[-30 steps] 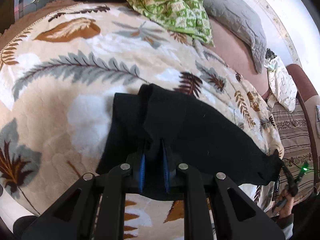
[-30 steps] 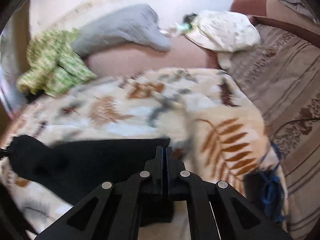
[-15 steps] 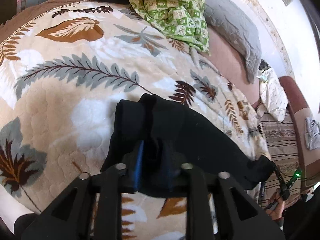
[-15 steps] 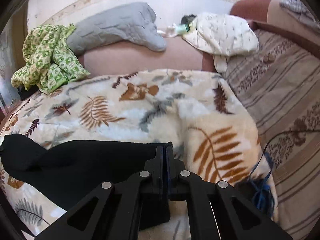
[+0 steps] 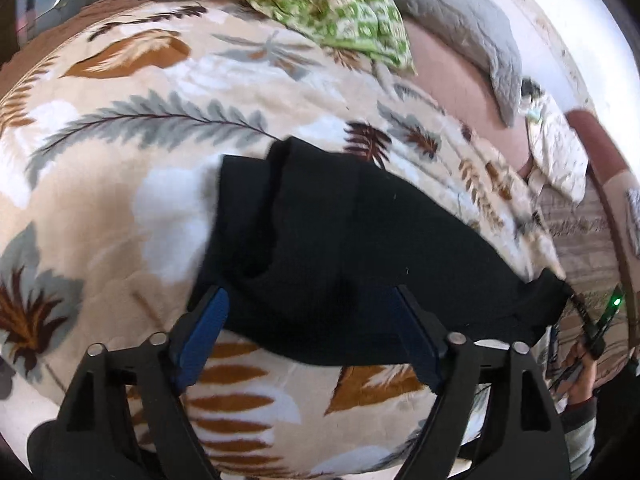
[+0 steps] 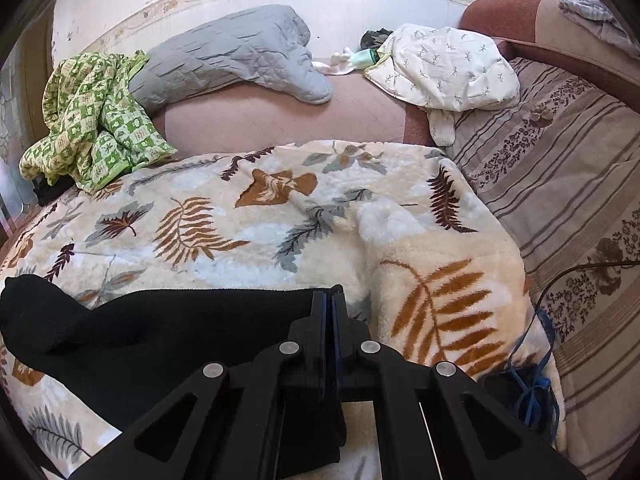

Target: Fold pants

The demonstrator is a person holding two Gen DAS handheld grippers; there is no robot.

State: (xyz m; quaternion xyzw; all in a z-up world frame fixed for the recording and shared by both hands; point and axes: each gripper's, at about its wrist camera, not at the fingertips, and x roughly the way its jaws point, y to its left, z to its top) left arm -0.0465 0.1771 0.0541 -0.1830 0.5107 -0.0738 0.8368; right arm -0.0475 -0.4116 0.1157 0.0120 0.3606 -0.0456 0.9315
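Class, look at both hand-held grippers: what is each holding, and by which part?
Right hand-held gripper pinches the black pants at a corner edge; left hand-held gripper holds nothing.

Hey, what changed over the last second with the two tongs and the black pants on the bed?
The left tongs opened wide and let go of the black fabric pants, which now lie loose on the leaf-patterned fleece blanket. The right tongs stayed shut on the pants' other end, and the pants kept roughly the same spot.
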